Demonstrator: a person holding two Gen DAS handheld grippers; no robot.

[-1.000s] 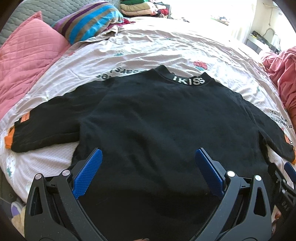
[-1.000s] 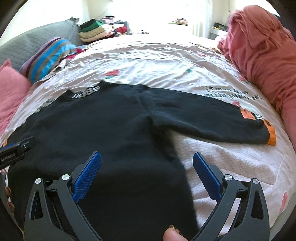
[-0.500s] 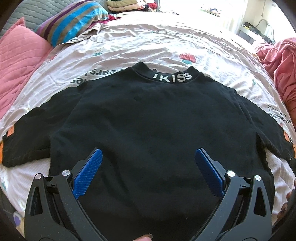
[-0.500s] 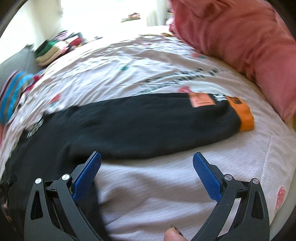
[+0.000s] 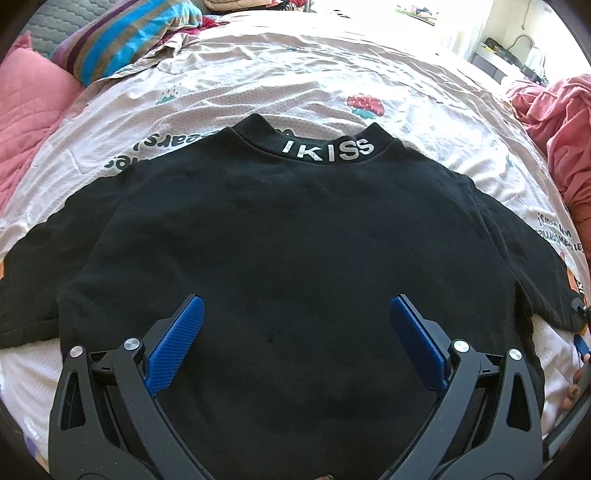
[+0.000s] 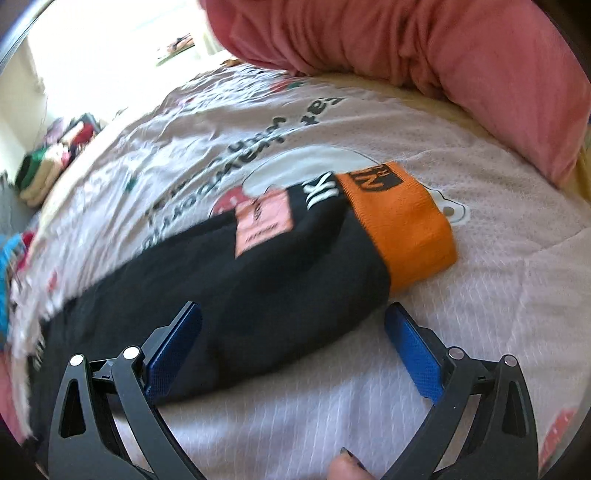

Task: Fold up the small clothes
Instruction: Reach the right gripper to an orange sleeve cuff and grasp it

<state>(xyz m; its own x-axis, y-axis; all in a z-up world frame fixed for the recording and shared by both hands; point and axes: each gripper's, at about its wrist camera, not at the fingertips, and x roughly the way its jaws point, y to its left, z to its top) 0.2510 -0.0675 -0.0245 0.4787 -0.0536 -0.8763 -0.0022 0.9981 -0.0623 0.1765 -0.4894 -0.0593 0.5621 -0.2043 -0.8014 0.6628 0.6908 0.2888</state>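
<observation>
A black sweatshirt (image 5: 288, 236) lies flat on the bed, sleeves spread, with "IKISS" lettered on its collar (image 5: 327, 150). My left gripper (image 5: 295, 325) is open above the lower body of the sweatshirt, holding nothing. In the right wrist view my right gripper (image 6: 291, 332) is open over the end of the right sleeve (image 6: 258, 277). That sleeve has an orange cuff (image 6: 402, 225) and a pink patch (image 6: 262, 225). The sleeve lies between and ahead of the blue pads (image 6: 413, 347), and nothing is gripped.
The bed has a pale printed cover (image 5: 295, 74). A pink blanket heap (image 6: 424, 51) lies just beyond the cuff. A striped pillow (image 5: 125, 33) and a pink quilt (image 5: 29, 107) sit at the far left. Folded clothes (image 6: 44, 173) are stacked at the far end.
My right gripper swung right from the sweatshirt's body to the sleeve end and came close to the orange cuff. My left gripper shifted to centre on the body.
</observation>
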